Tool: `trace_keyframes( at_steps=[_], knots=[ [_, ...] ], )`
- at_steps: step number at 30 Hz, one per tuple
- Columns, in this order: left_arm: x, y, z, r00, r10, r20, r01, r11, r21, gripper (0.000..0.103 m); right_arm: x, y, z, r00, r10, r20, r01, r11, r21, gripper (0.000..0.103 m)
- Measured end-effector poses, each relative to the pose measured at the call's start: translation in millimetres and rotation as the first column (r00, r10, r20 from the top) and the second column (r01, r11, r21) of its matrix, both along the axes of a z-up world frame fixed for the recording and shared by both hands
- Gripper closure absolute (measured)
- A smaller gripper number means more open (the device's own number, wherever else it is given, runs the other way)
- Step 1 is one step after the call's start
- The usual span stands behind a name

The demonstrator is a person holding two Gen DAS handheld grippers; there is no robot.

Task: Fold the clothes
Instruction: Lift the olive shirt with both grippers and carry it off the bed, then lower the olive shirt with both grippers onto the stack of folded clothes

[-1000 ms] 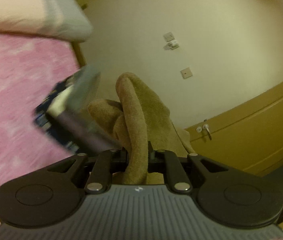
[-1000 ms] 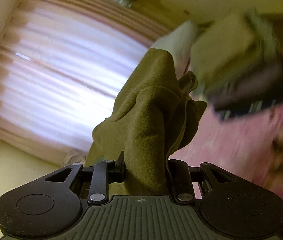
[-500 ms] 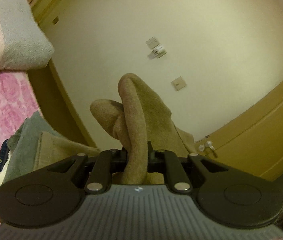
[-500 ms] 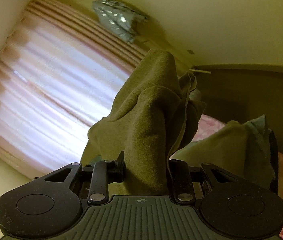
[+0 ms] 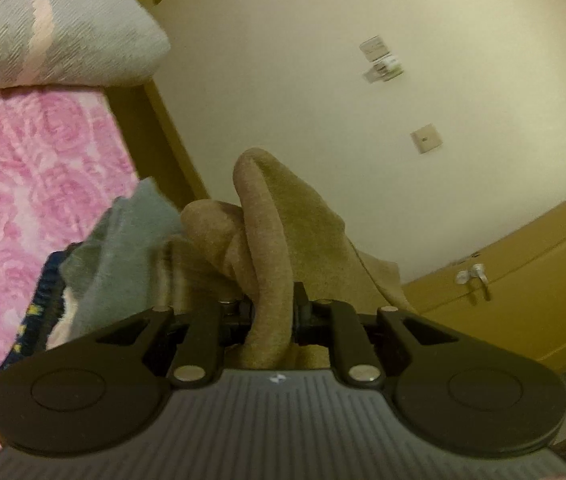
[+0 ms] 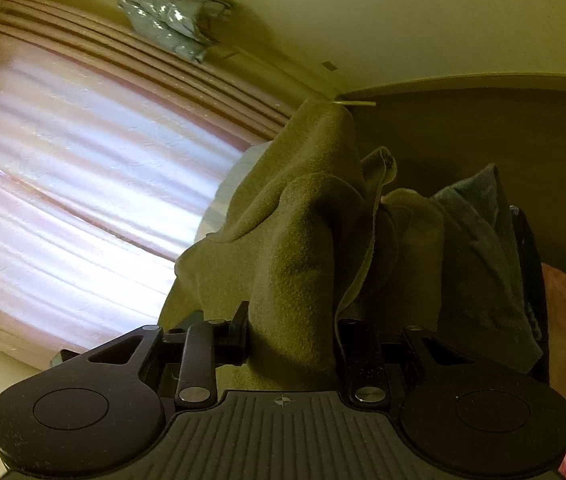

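Note:
A tan fleece garment (image 5: 283,216) bunches up between the pads of my left gripper (image 5: 273,304), whose jaws are opening while they still touch the cloth. The same garment (image 6: 303,220) looks olive in the right wrist view, where a thicker wad of it stands in my right gripper (image 6: 293,320). Those jaws are opening too, with the cloth still filling the gap. Just beyond both grippers lies a stack of folded clothes (image 5: 123,248), grey on top with a dark blue patterned piece (image 5: 39,308) underneath. In the right wrist view the stack (image 6: 479,248) sits right of the held cloth.
A pink rose-patterned bedspread (image 5: 23,184) covers the bed, with a grey and pink striped pillow (image 5: 43,28) at its head. A dark wooden headboard (image 6: 483,132) stands behind the stack. A pink curtain (image 6: 83,160) hangs at left, and a wooden door (image 5: 523,280) at right.
Both grippers have carried the tan garment down and across to the stack of folded clothes, which now lies close behind the cloth. Both pairs of jaws stand slightly wider apart.

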State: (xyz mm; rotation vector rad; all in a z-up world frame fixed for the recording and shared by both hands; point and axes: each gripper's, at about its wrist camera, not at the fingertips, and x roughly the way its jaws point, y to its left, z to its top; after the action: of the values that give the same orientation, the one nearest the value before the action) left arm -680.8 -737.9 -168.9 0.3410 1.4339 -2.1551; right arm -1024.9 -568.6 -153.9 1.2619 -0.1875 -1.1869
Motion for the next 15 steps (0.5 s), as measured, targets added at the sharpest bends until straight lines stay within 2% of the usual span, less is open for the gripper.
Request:
trace_keyframes(
  at_steps=[1,2,5,8,9,11,13,15],
  knots=[
    [0,-6,-5,0.999,0.021,0.035,-0.022,1.0,0.008,0.084,0,-1,-3,0.999,-0.022,-0.024,0.022,1.0,0.018,0.053],
    [2,-11,-10,0.997,0.044,0.061,-0.045,0.999,0.017,0.082,0,-1,-4,0.998,-0.047,-0.048,0.049,0.998,0.036,0.05],
    [18,-16,-9,0.99,0.13,0.057,-0.132,0.991,0.031,0.08,-2,8,3,0.987,-0.123,-0.106,0.128,0.991,0.042,0.049],
    [25,-15,13,0.976,0.186,0.114,-0.179,0.982,-0.068,0.081,-5,23,20,0.952,-0.219,-0.213,0.23,0.973,0.028,0.049],
    [21,-12,24,0.976,0.175,0.126,-0.163,0.981,-0.104,0.081,-4,28,28,0.935,-0.249,-0.253,0.261,0.965,0.019,0.049],
    [12,-6,44,0.978,0.148,0.148,-0.122,0.977,-0.173,0.082,3,34,46,0.876,-0.31,-0.37,0.324,0.946,-0.023,0.049],
    [-10,3,60,0.983,0.087,0.165,-0.046,0.97,-0.237,0.085,31,40,68,0.807,-0.327,-0.491,0.325,0.941,-0.094,0.049],
    [-33,14,72,0.982,0.03,0.184,0.025,0.956,-0.292,0.086,56,35,78,0.754,-0.299,-0.585,0.266,0.953,-0.144,0.049]
  ],
)
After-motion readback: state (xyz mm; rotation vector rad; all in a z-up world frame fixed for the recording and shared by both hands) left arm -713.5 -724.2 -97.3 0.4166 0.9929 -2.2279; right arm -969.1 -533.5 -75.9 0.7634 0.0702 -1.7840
